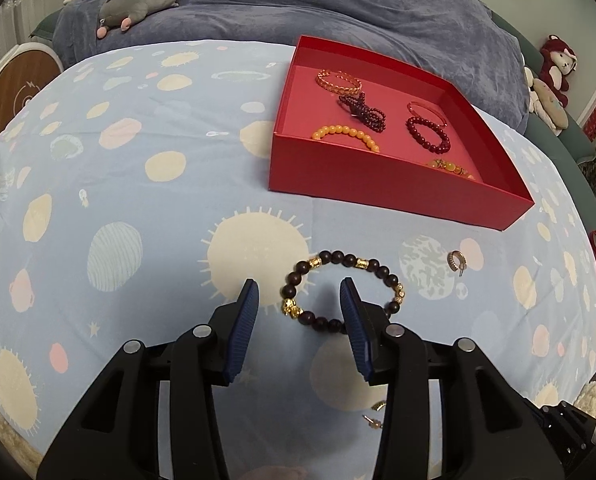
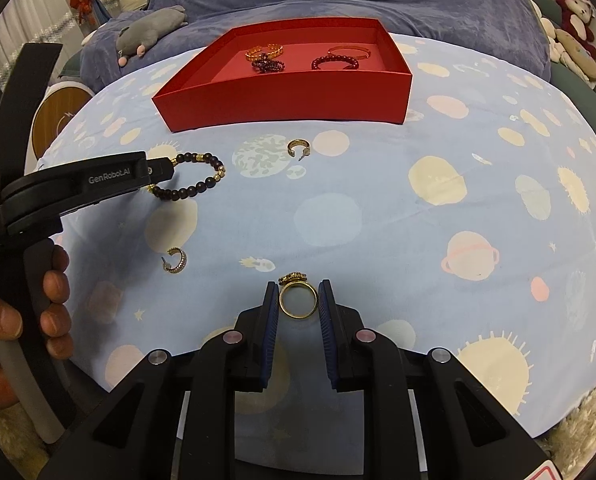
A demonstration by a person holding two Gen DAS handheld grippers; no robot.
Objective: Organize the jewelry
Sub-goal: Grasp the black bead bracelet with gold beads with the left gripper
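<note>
A dark beaded bracelet with gold spacers lies on the patterned blue sheet. My left gripper stands open over it, the bracelet's left arc between the fingers and neither pad touching the beads. The right wrist view shows the same bracelet at the left gripper's tip. My right gripper is shut on a gold ring with an ornate top, low over the sheet. A red box beyond holds several bracelets; in the right wrist view the red box is at the far centre.
One gold hoop earring lies in front of the box, another hoop earring nearer on the left. A hand grips the left tool's handle. A grey plush toy and a blue blanket lie behind the box.
</note>
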